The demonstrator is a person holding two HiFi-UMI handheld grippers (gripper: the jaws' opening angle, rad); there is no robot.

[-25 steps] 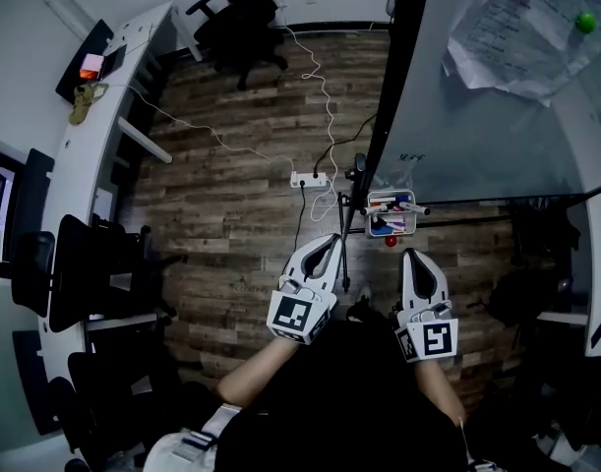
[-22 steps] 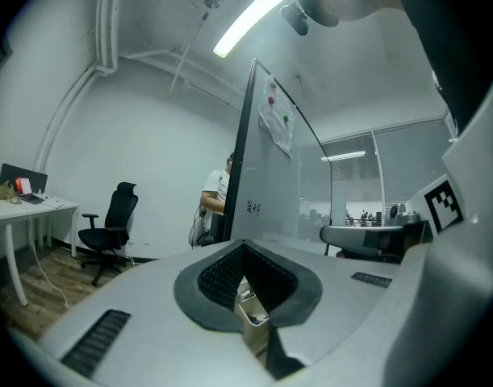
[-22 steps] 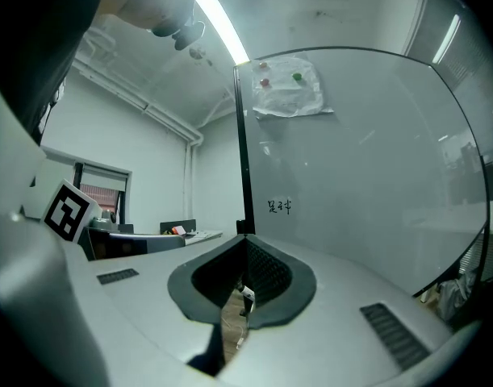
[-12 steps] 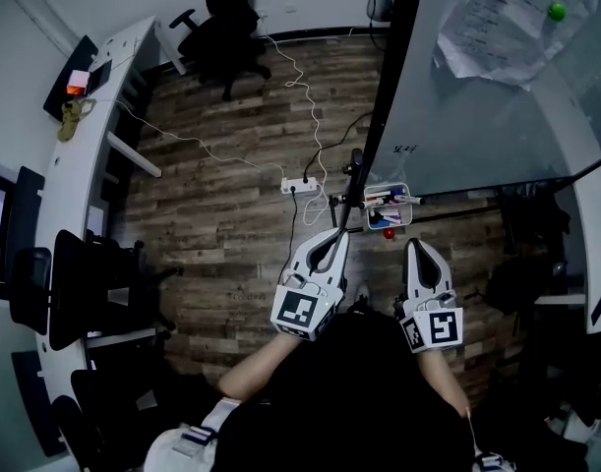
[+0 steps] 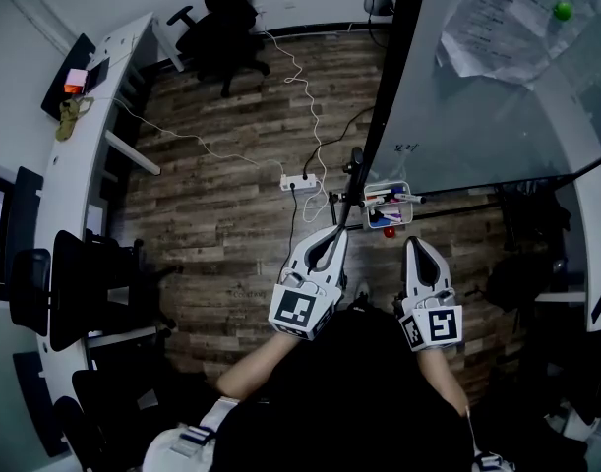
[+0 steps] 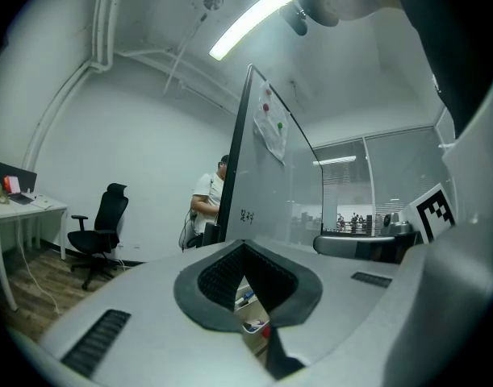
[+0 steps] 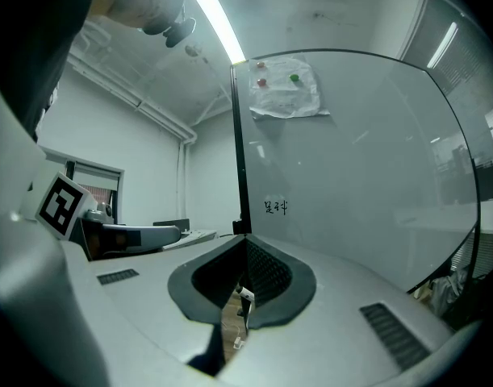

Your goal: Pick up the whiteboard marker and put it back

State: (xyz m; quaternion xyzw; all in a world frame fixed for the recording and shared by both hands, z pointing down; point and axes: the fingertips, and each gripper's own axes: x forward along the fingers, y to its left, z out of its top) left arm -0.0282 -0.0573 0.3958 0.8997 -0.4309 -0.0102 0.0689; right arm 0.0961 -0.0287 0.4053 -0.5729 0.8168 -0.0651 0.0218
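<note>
White-shelled and nearest the person, the left gripper (image 5: pixel 333 231) and right gripper (image 5: pixel 415 245) both have their jaws clenched on nothing, just short of the marker tray (image 5: pixel 373 219) at the whiteboard's (image 5: pixel 497 106) lower corner, where a whiteboard marker (image 5: pixel 406 198) lies across the rim among others. To do the pick well, I judge one gripper should spread its jaws before advancing and straddle that single barrel crosswise, clear of the rim. Beyond lie a wood-plank floor (image 5: pixel 231 205), a power strip (image 5: pixel 300 181), a curved white desk (image 5: pixel 89 136) and a black office chair (image 5: pixel 226 28).
</note>
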